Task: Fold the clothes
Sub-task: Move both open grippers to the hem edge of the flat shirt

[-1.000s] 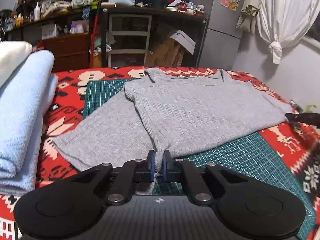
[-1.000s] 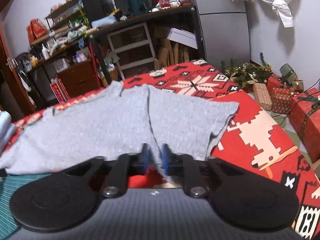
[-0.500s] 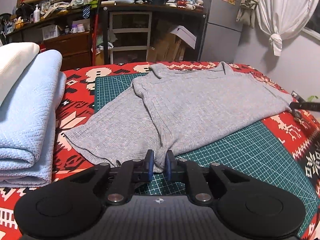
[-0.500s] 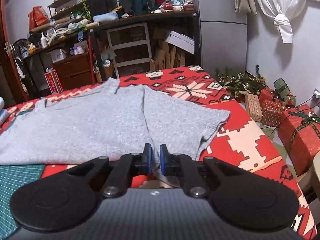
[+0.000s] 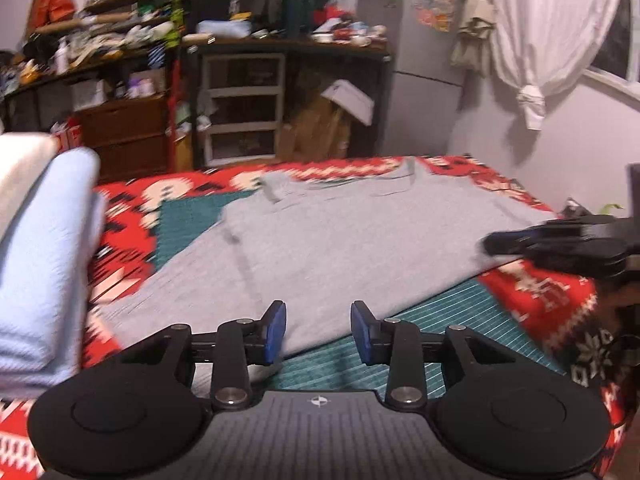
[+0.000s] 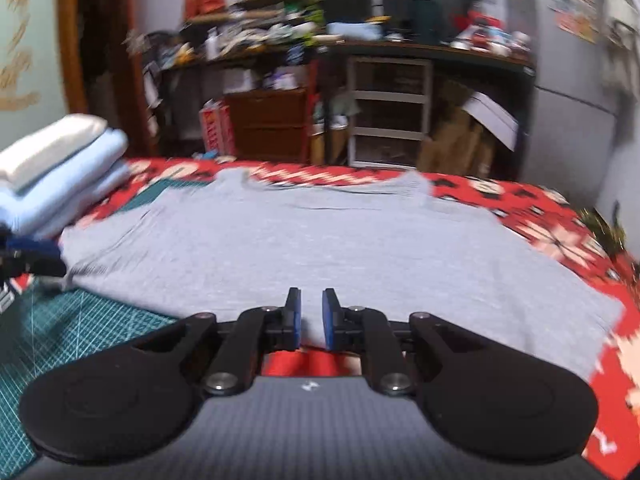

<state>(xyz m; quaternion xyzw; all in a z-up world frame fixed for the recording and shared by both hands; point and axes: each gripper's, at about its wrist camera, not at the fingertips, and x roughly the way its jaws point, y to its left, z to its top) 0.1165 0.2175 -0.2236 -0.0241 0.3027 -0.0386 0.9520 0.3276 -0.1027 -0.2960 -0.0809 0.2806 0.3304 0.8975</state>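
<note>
Pads of left gripper [image 5: 318, 332] spreading apart right now, nothing pinched between them; near hem of grey shirt [image 5: 340, 248] lying just past and under the tips, on the green cutting mat [image 5: 452, 304]. Right gripper [image 6: 311, 320] w/ pads close together, narrow gap showing, no cloth visibly caught — hem sits just beyond the tips, red blanket [image 6: 296, 362] visible below the gap.

Outward from there: shirt spread flat, front-down or front-up can't tell, collar at far edge, hem at near edge. Long axis here runs side to side across both views, sleeve already tucked over on the left side, seam line visible running away from left pads. Right gripper seen in left view at shirt's right edge [image 5: 560, 240], touching or only just over it — too blurred to tell.

Judgement: both grippers on near side, shirt directly ahead of both; left nearer the folded-over sleeve, right nearer the wide unfolded side. Stack of folded towels [image 5: 44, 264] off to the left, well apart from the hem.
</note>
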